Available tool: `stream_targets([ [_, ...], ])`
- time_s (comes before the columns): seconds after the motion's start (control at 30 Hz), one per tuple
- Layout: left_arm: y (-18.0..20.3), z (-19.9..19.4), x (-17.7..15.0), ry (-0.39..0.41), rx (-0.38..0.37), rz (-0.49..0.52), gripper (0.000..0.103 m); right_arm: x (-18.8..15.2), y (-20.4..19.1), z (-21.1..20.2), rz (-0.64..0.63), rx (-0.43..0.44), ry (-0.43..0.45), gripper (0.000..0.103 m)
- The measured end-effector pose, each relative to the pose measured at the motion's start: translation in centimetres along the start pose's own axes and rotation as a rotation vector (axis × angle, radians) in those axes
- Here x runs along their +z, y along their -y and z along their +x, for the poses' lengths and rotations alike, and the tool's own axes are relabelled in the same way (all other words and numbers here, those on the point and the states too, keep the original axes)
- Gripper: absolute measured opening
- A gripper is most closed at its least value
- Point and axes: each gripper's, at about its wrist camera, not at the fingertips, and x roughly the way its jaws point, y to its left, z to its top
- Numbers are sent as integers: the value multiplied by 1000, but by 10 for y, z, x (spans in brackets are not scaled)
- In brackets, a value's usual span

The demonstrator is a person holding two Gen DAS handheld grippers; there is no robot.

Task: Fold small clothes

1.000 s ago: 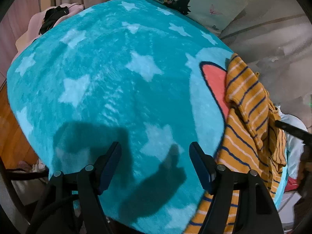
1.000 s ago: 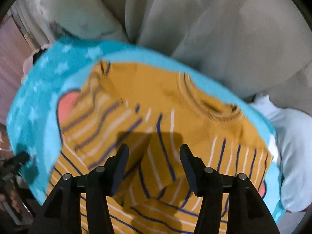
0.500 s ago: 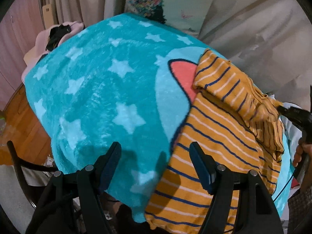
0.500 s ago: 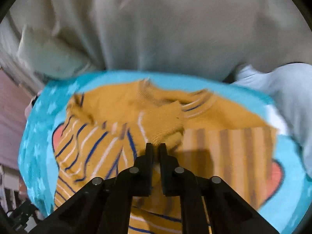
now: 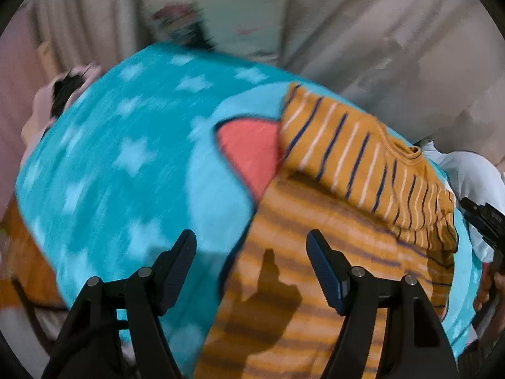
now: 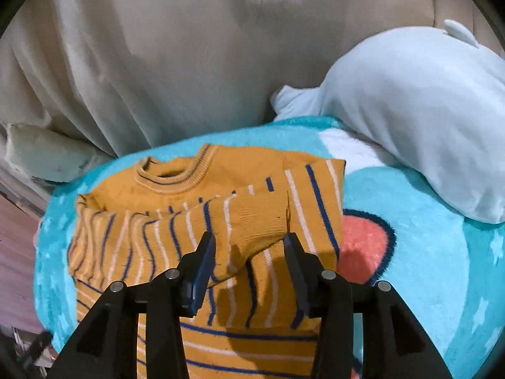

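Observation:
A small mustard-yellow sweater with navy and white stripes lies on a turquoise star-patterned blanket. Both sleeves are folded across its chest. My right gripper is open, its jaws either side of a sleeve cuff that lies loose on the sweater. My left gripper is open and empty, above the sweater's lower left edge where it meets the blanket. The left wrist view is blurred.
A pale blue plush pillow lies at the blanket's right side. Beige curtains hang behind. A pink item with something black on it sits at the blanket's far left. The other gripper shows at the right edge.
My right gripper closed on the sleeve cuff, carried it across the chest, and has now opened, leaving it there. My left gripper has swung right, from over the blanket to the sweater's edge.

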Motion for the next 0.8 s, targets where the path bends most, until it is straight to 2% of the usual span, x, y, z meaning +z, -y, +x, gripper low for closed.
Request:
stream_targets([
  [0.07,21,12,21,24,-12,58,72,1,0,0,2,39,5,49],
  [0.2,65,54,60,43,-54,189,72,2,-5,16,53,161,-53,49],
  [0.27,77,82,73,17,-38,219,72,1,-7,41,83,266,-135,49],
  [0.3,79,96,77,2,-11,226,72,-1,-6,51,94,285,-170,49],
  [0.33,79,110,80,-19,28,229,72,-3,-1,64,109,239,-199,48],
  [0.37,76,125,82,-55,63,225,72,-6,5,67,123,184,-196,41],
  [0.4,71,135,82,-92,65,210,72,-8,15,67,158,111,-184,21],
  [0.43,65,137,81,-102,42,188,72,-11,23,63,198,76,-171,16],
  [0.47,58,135,79,-89,14,163,72,-14,27,56,212,52,-162,16],
  [0.53,53,132,77,-97,0,174,73,-19,28,34,180,-79,-113,39],
  [0.57,50,128,77,-93,-1,182,73,-20,29,26,180,-88,-84,50],
  [0.6,48,121,76,-76,4,184,73,-20,32,19,192,-67,-66,55],
  [0.7,41,95,70,-14,-3,191,73,-11,36,20,229,-24,-66,56],
  [0.8,33,71,60,21,-30,174,73,-4,34,46,269,-15,-96,58],
])
